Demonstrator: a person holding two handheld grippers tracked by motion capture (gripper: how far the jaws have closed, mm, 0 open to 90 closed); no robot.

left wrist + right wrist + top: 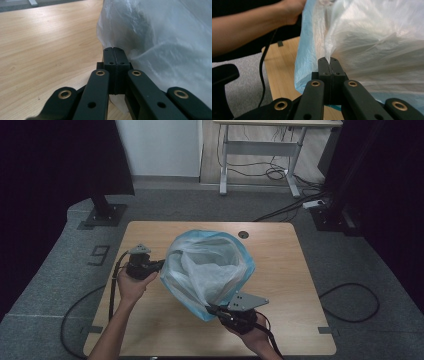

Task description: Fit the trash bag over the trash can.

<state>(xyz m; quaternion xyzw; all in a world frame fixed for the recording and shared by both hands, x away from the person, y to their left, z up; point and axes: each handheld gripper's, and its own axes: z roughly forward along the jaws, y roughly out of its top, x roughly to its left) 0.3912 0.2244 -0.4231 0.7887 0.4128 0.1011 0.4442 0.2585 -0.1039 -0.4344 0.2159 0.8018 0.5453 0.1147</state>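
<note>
A large see-through plastic bag [207, 265] with a pale blue rim is held puffed up above the wooden table [280, 270]. My left gripper [161, 265] is at the bag's left edge. Its jaws are pressed together [115, 49], with the film [170, 45] bunched right against them and hanging below. My right gripper [211, 309] holds the bag's near lower corner. In the right gripper view a fold of the bag [374, 37] comes up out of the closed tips [329, 60]. The bag looks empty.
A round cable hole [243, 234] sits near the table's far edge. Carpet surrounds the table, with a cable loop [350, 302] on the right and a black stand base [102, 212] at the back left. A desk frame [260, 145] stands farther back. The person's forearm [249, 22] shows in the right gripper view.
</note>
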